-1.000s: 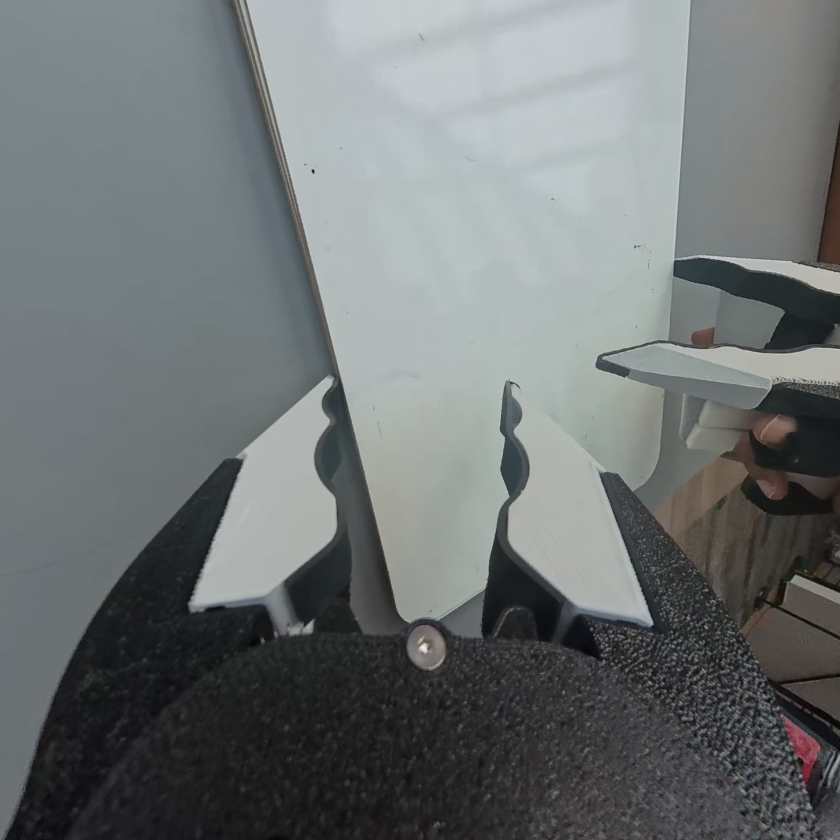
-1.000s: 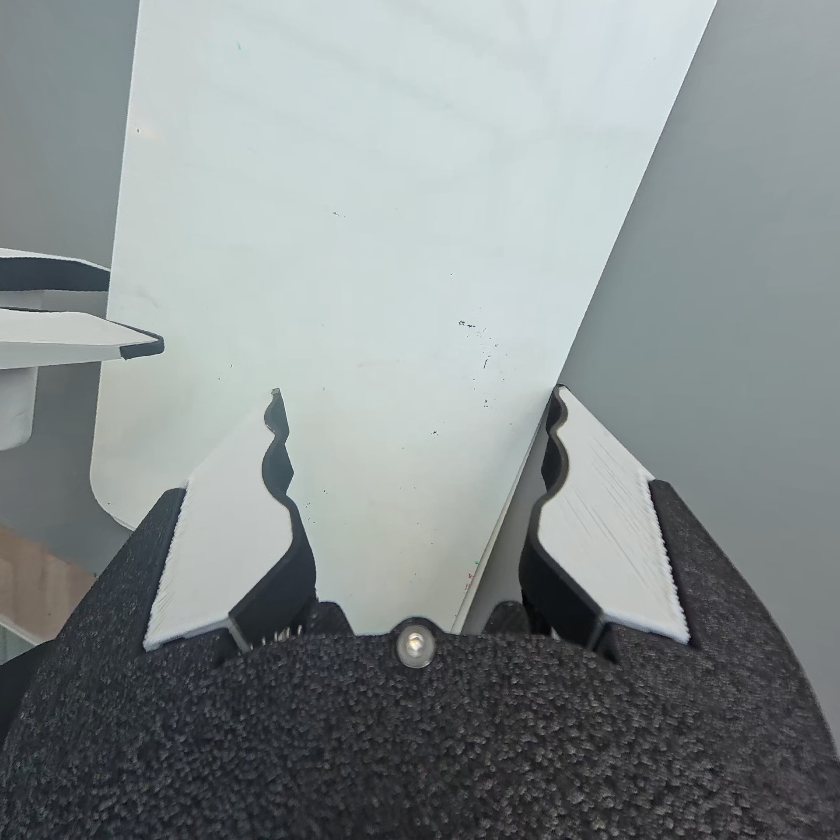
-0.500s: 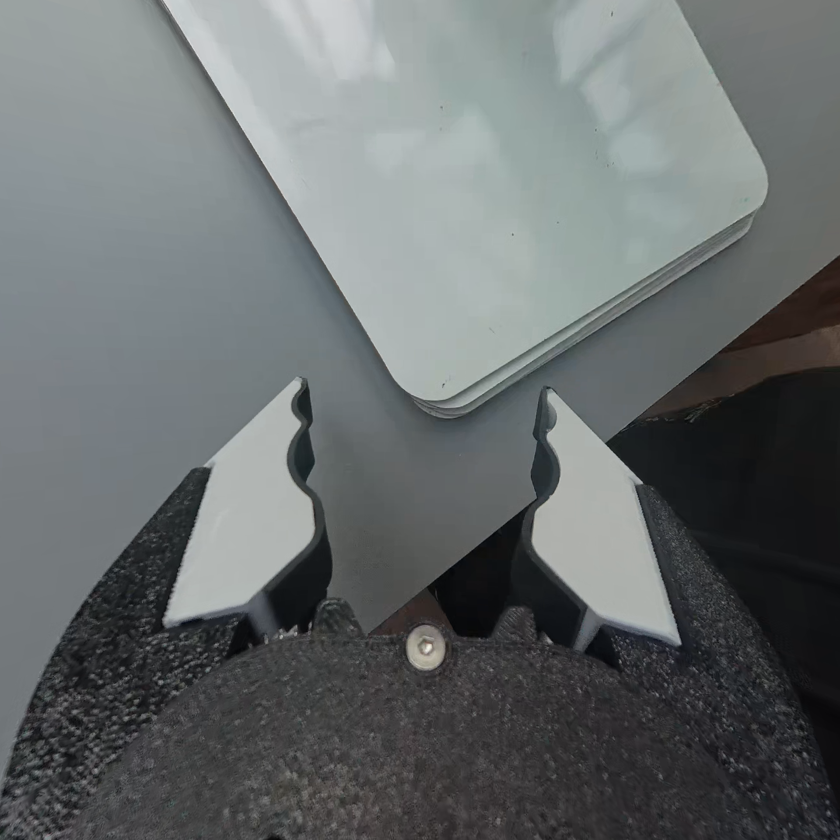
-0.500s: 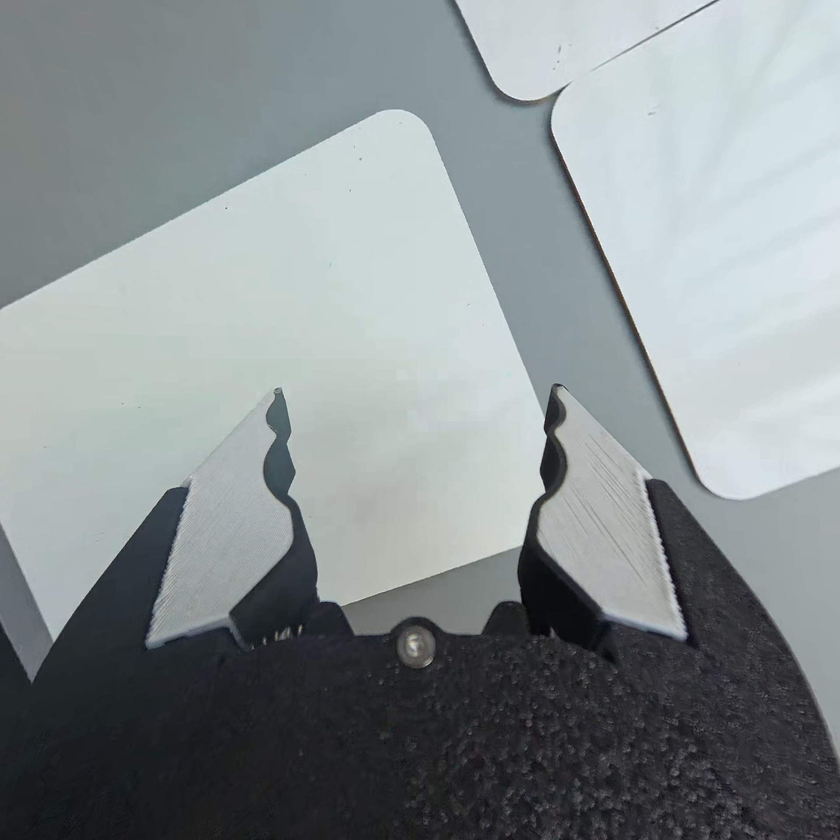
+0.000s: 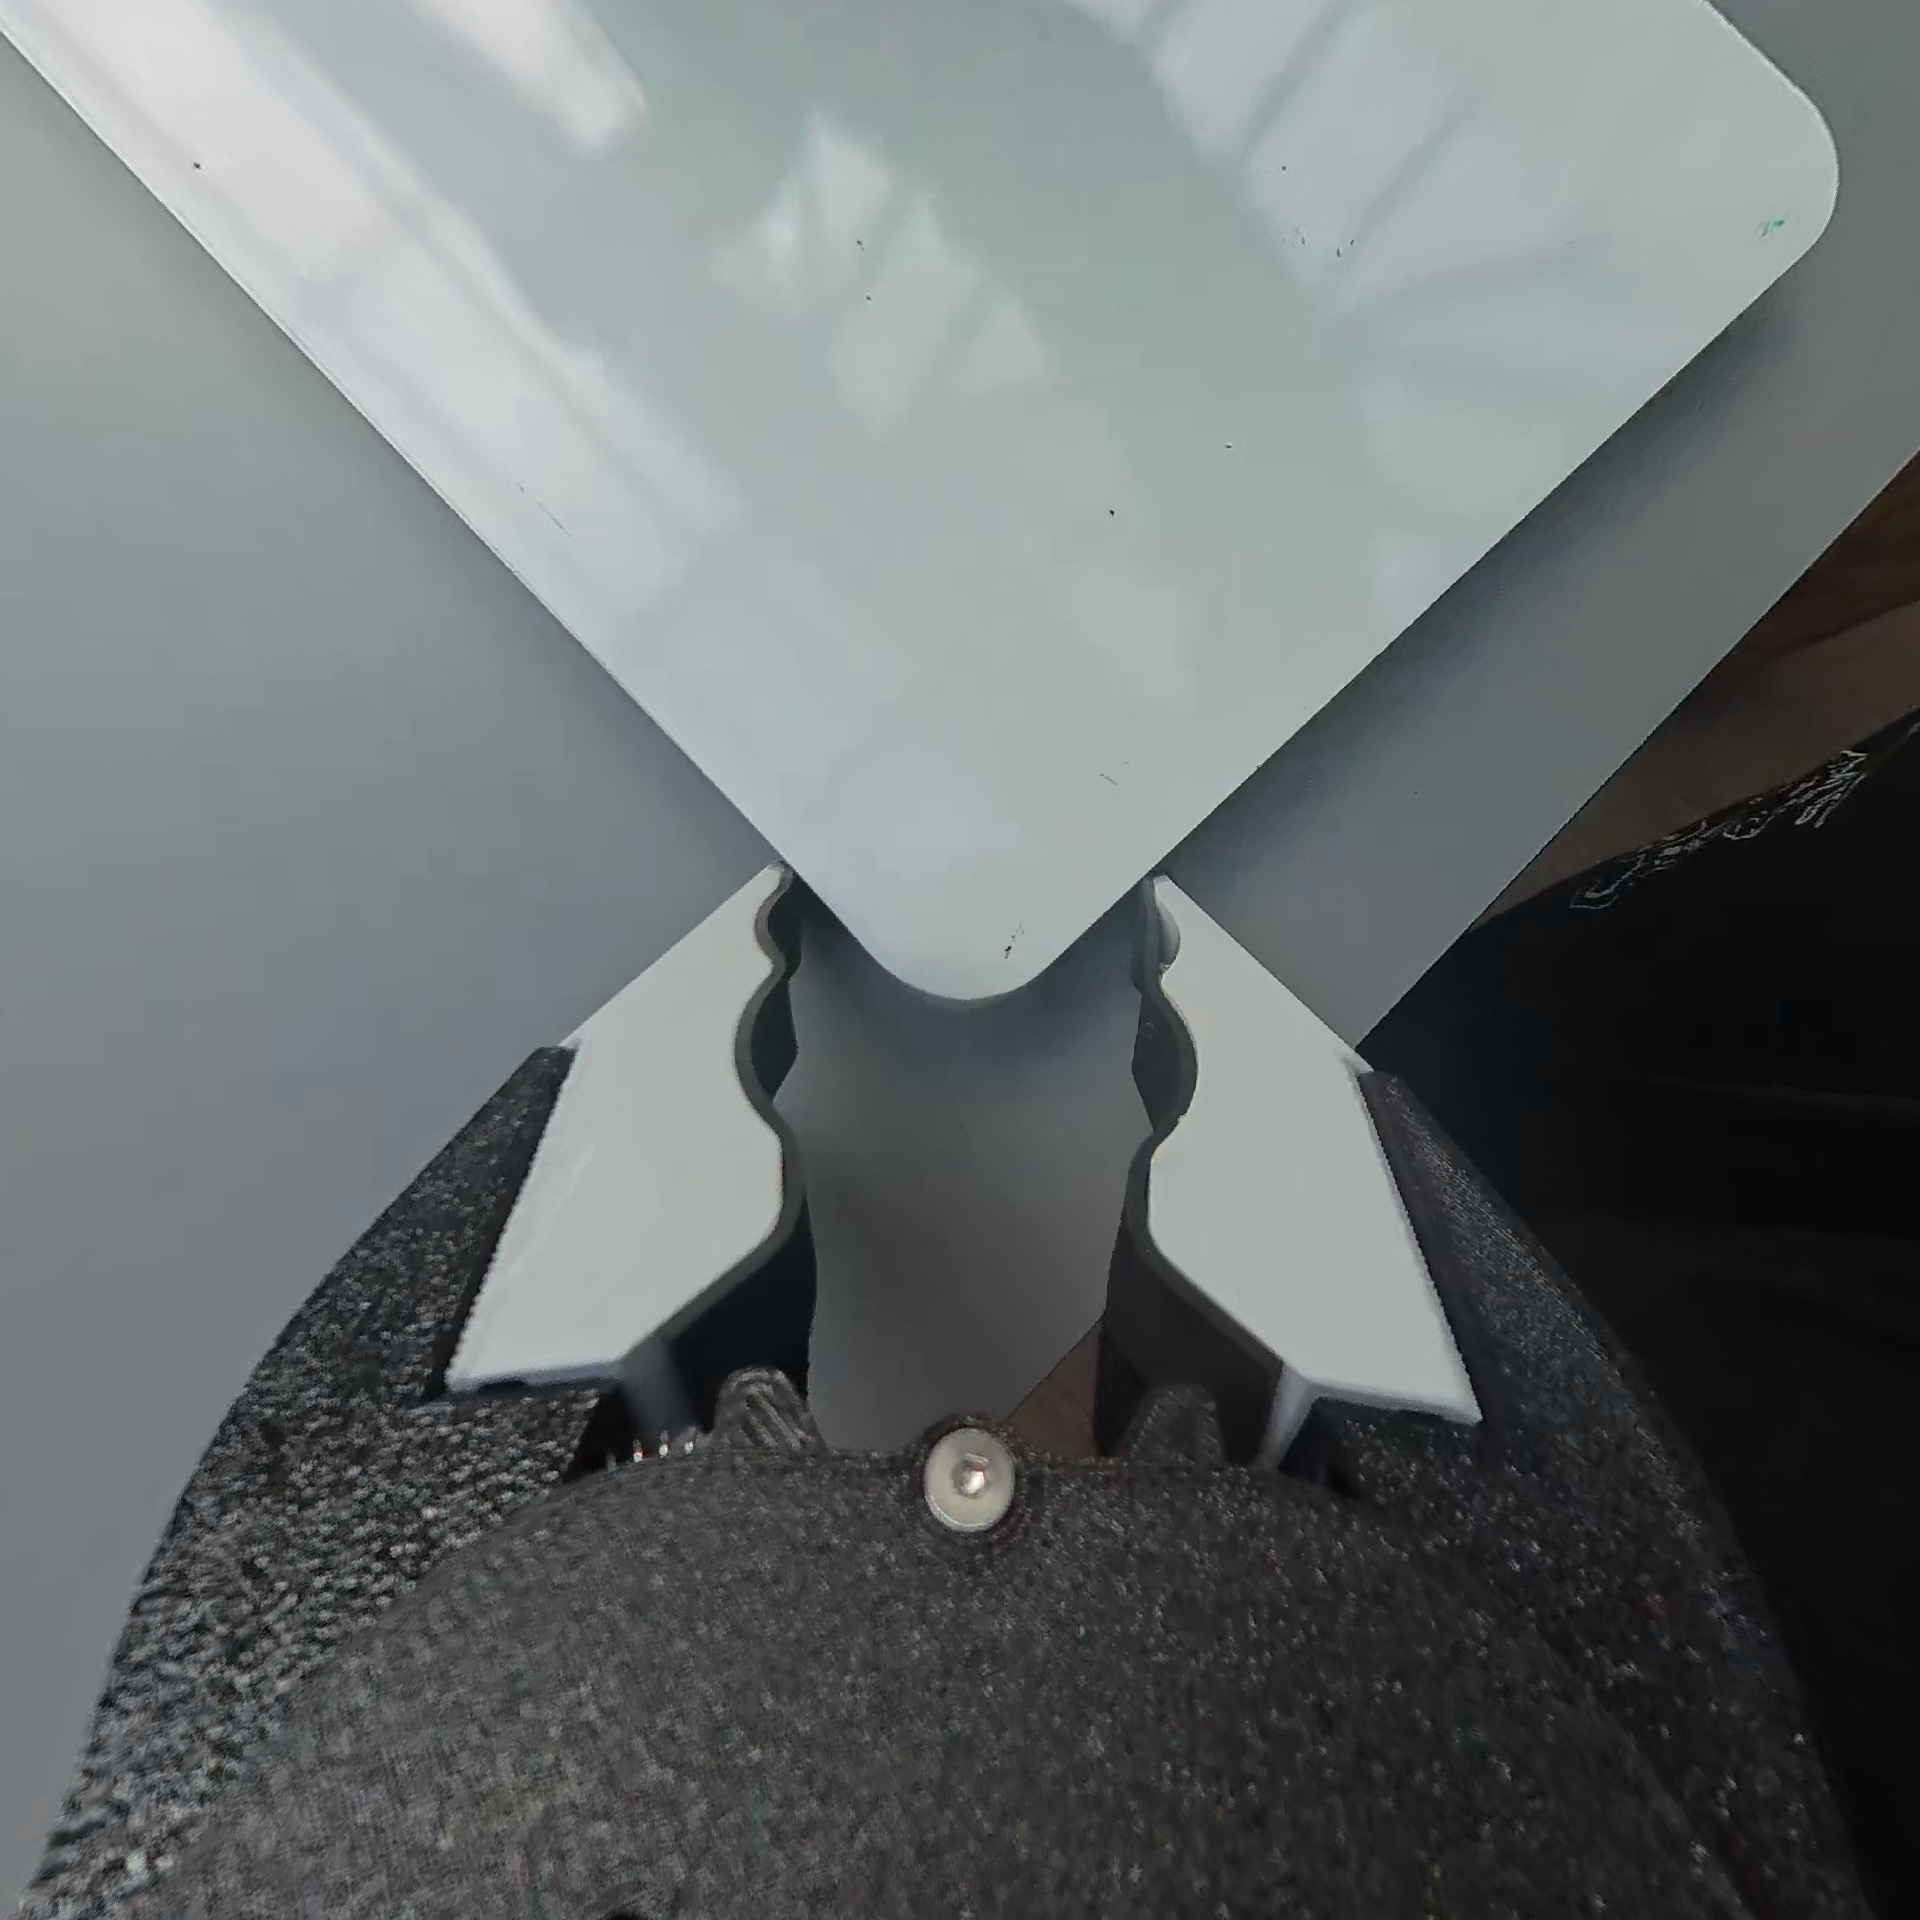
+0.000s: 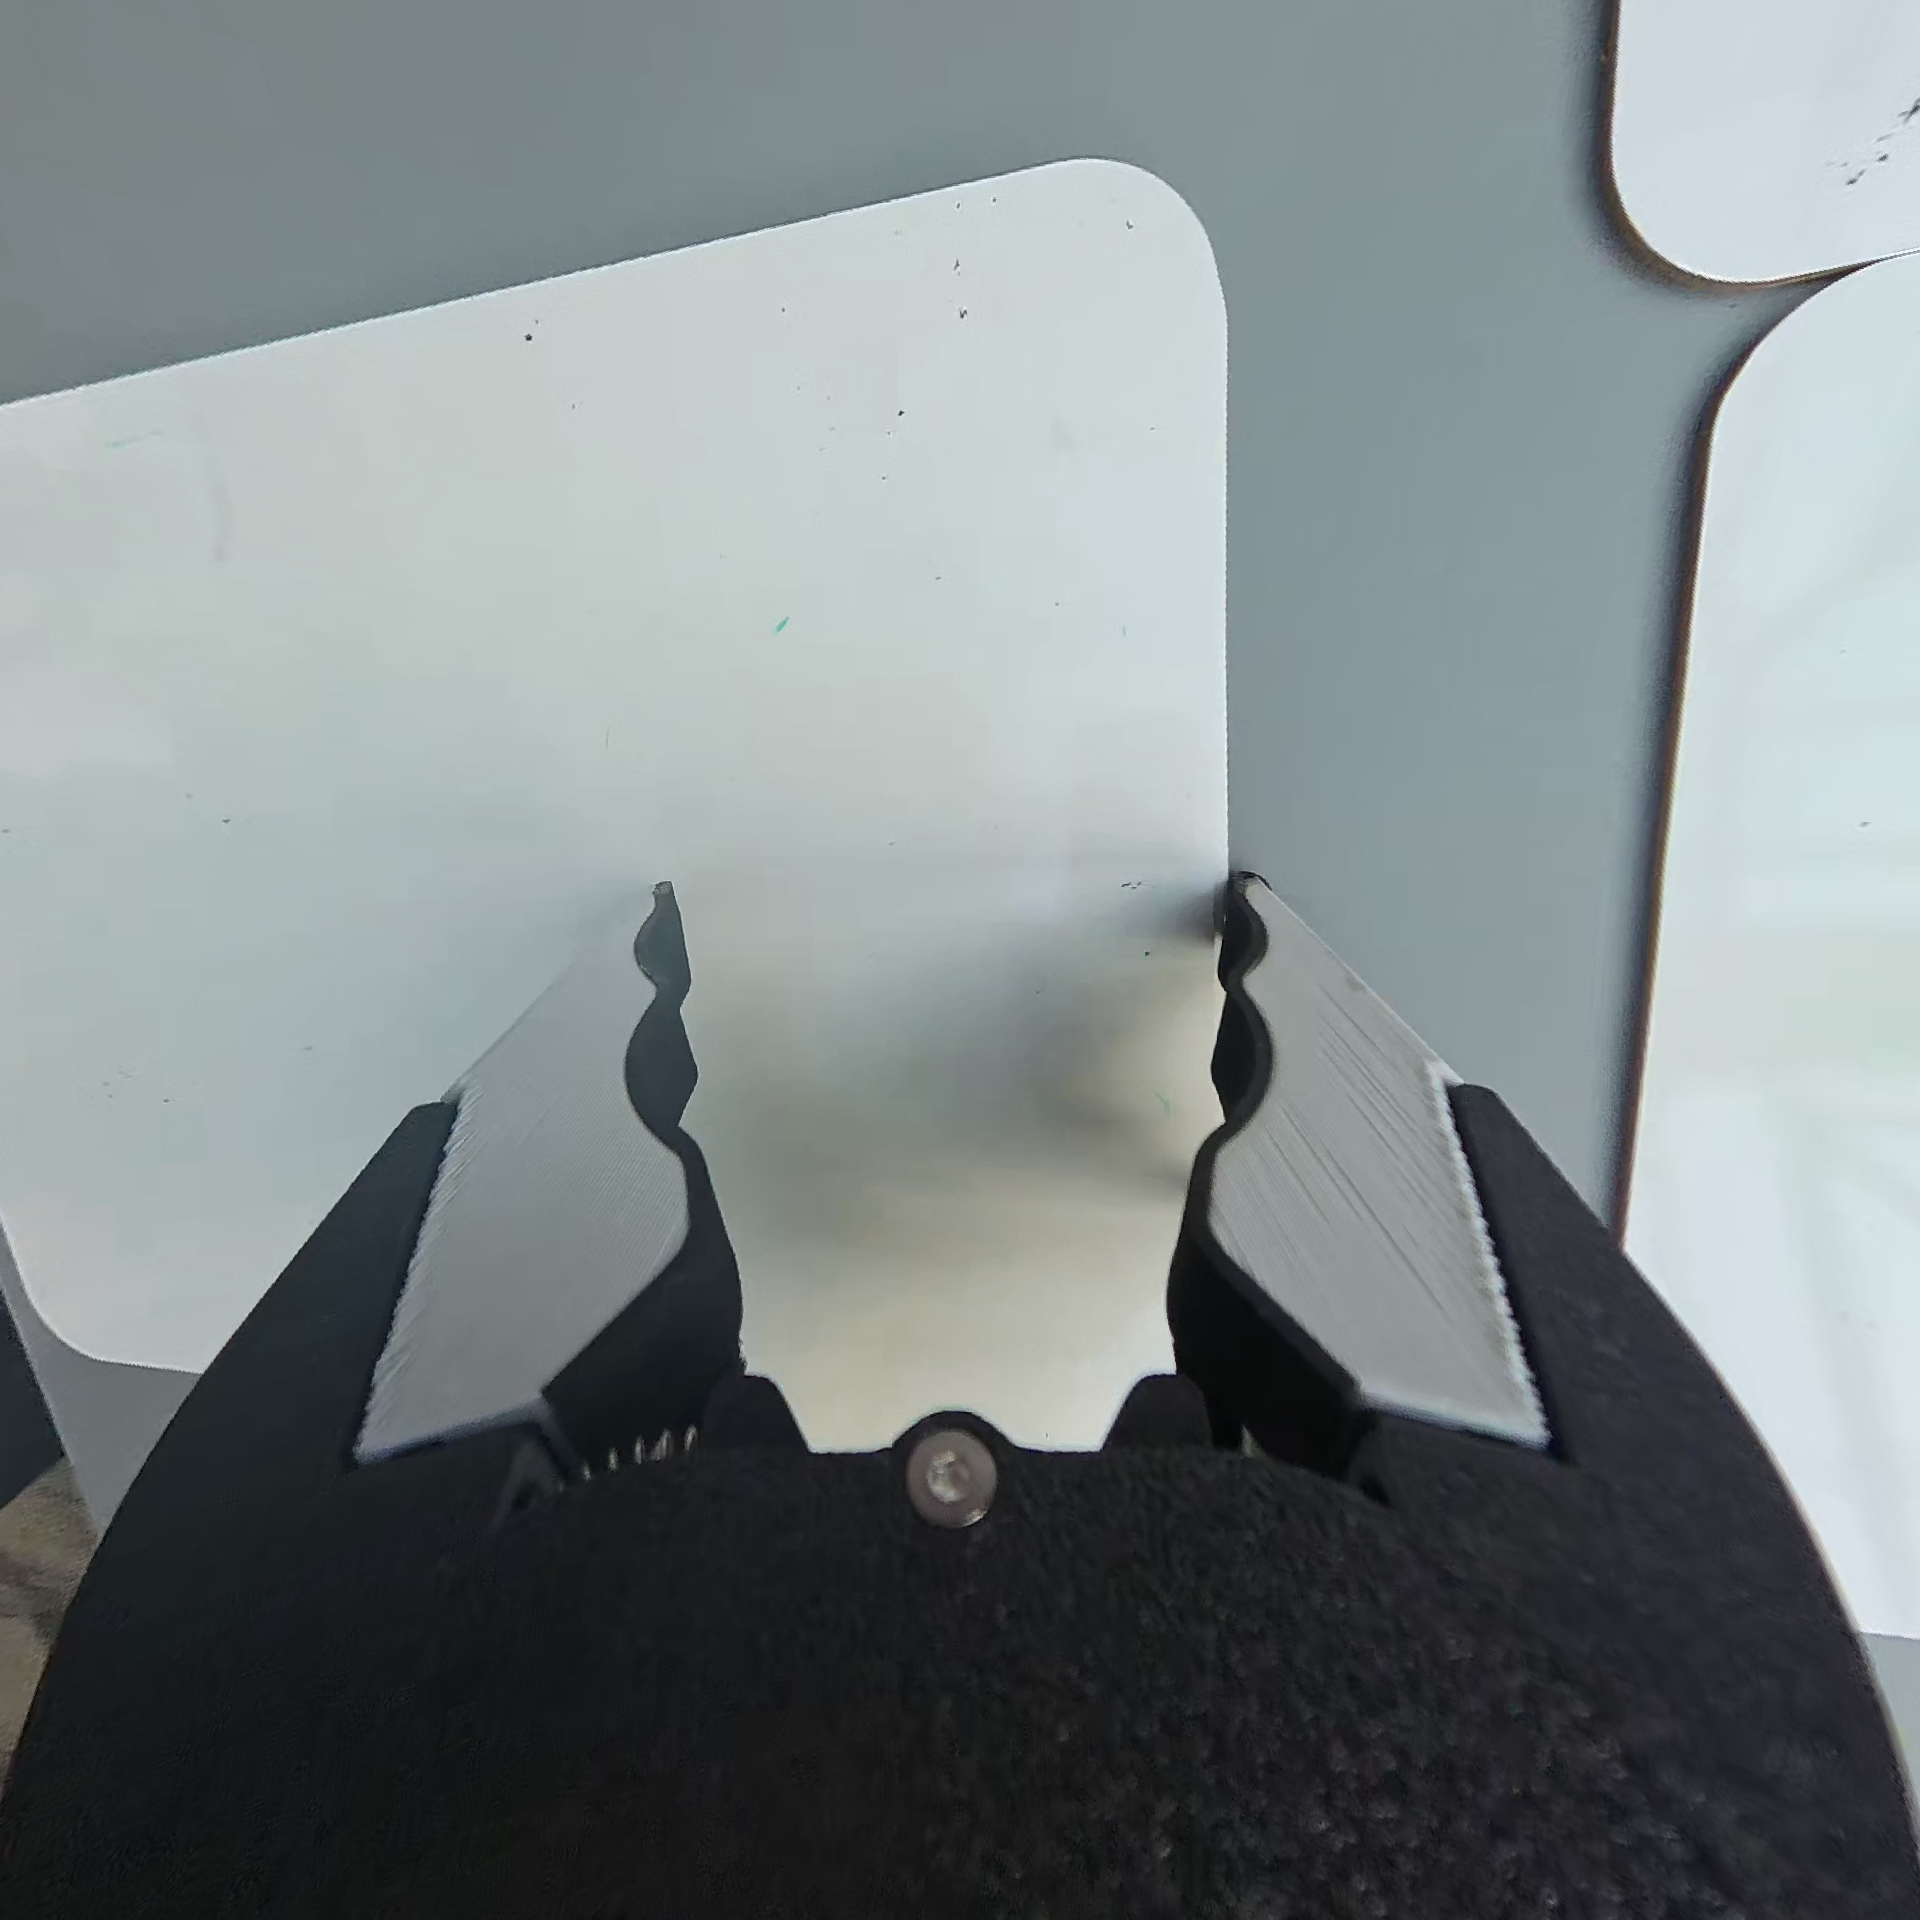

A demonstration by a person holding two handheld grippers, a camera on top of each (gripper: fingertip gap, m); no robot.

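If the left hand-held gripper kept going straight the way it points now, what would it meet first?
Most likely the rounded corner of the white board lying on the grey table. That corner sits between the open fingers of the left hand-held gripper; whether it would slide over or under is unclear.

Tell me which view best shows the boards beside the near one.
The right wrist view: two more white boards lie right of the board under the open right gripper. The left wrist view shows only one board.
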